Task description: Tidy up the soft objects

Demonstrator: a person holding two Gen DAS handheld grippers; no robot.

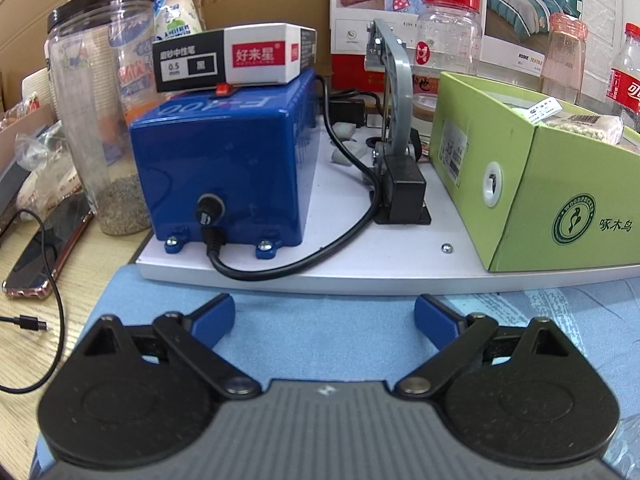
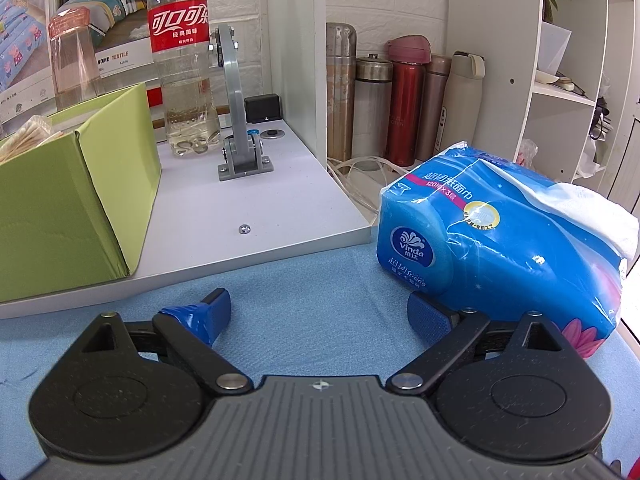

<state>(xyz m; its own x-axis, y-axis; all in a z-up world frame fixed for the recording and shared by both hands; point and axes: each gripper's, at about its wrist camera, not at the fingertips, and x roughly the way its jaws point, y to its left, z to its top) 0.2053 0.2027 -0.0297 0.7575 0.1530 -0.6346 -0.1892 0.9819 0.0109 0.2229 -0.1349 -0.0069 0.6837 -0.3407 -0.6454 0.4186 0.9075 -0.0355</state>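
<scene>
Blue mat [image 2: 312, 304]: only right tongs [image 2: 318, 318] view shows tissue pack [image 2: 500, 240].

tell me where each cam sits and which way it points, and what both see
Left wrist: on the left gripper, low over the blue mat, facing the blue machine; its own open fingers show.
Right wrist: on the right gripper, same low height, facing the tissue pack and flasks; its own open fingers show.
Shared: green box, grey lever arm, cola bottle.
</scene>
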